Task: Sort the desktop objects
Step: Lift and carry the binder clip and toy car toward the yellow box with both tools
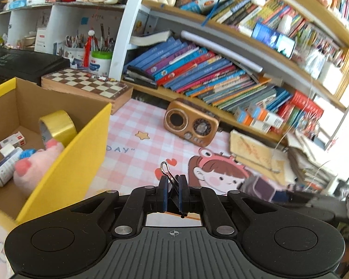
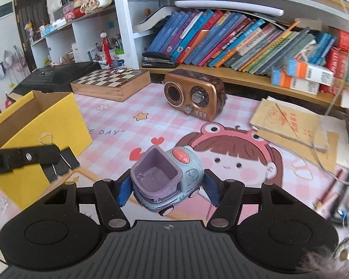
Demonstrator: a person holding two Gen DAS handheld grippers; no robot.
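Two things are in my grip at once, one per hand, and both look bound for the yellow box (image 1: 86, 144). From my left wrist, my left gripper (image 1: 173, 191) is clenched on a black binder clip (image 1: 172, 181), its wire handle poking up past the pads; the clip sits dead between my fingers, above the pink checked mat (image 1: 132, 125). The box lies to the left and just beside me, already holding a roll of gold tape (image 1: 58, 125), a pink plush toy (image 1: 37, 162), a white tube (image 1: 2, 172) and a small white carton (image 1: 12, 139). From my right wrist, my right gripper (image 2: 167, 189) is grasping a little toy car (image 2: 167, 181), blue with a purple tub on its back, pinched at its sides and lifted off the mat. The same box (image 2: 48, 121) stands off to the left, and my other gripper (image 2: 55, 165) with the clip (image 2: 64, 161) hangs against its near wall. A radio (image 2: 193, 95) and a chessboard (image 2: 109, 81) stay farther back. I judge this the carrying step: next each hand must get over the open top, the left first, then let go; the right edge of the left view is blurred, so I cannot say what lies there.
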